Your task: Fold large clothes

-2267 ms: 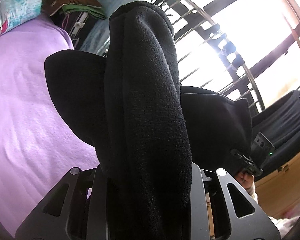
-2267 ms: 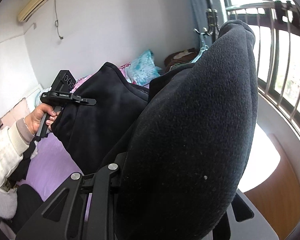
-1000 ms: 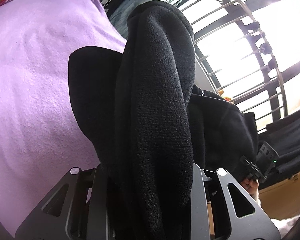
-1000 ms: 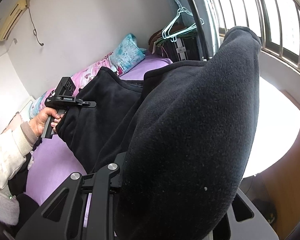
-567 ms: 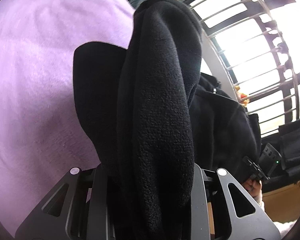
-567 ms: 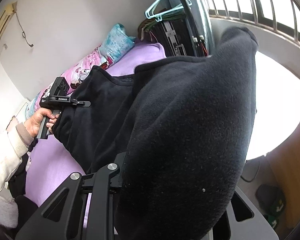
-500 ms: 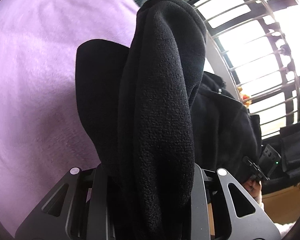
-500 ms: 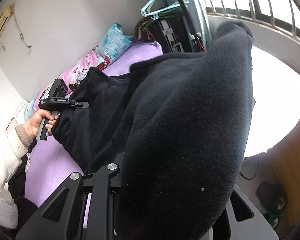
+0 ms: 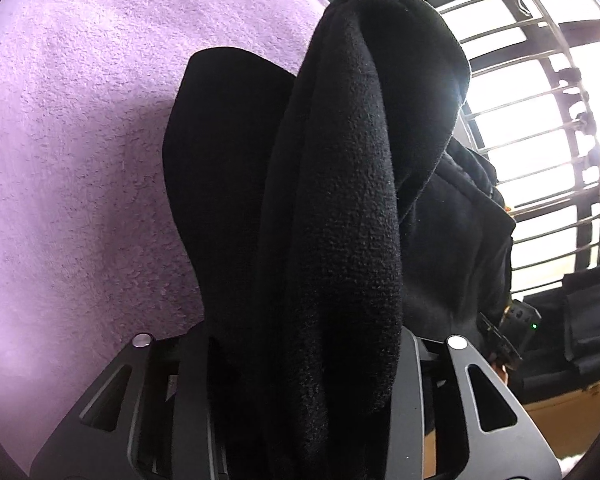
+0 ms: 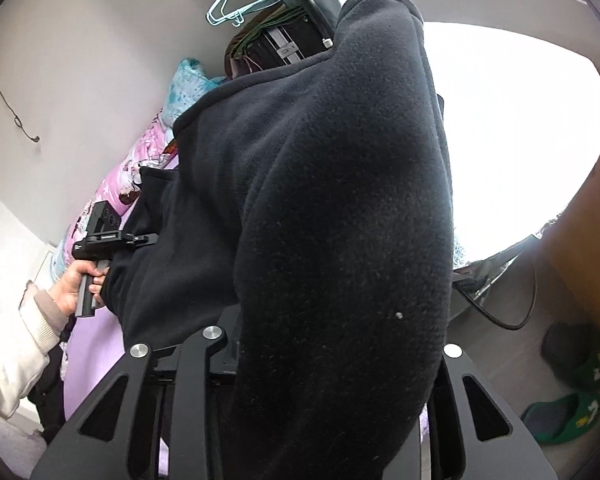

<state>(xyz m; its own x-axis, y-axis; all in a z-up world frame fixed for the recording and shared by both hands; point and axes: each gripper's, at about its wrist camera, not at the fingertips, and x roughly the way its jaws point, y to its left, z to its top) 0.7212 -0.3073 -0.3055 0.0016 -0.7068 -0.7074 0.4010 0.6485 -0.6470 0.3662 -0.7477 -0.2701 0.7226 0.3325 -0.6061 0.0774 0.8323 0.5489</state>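
Between the two dark fingers of the left gripper (image 9: 300, 380) stands a thick fold of black fleece garment (image 9: 332, 220), bunched upright and filling the gap; the jaws have just been opening, yet the fleece still sits against both inner faces, so the hold looks loosened, not dropped. The right gripper (image 10: 324, 380) shows the same: its jaws have just been opening around a fat roll of that fleece, which still packs the space between them. Whether either pair still presses firmly I cannot tell for sure, though nothing has slipped out.

Outward from the jaws, the garment hangs as one span between the two grippers, above the purple plush bedspread (image 9: 80, 160). Seen from the right wrist, a hand (image 10: 74, 286) in a cream sleeve grips the left tool's handle, pointing it downward toward the bed.

As a judgement: the fold is barely begun. The garment is gathered and carried, not yet spread flat, and no crease is visible. Laying it down, smoothing it and folding it over all remain. Both tools tilt down over the bed, suited to a release there.
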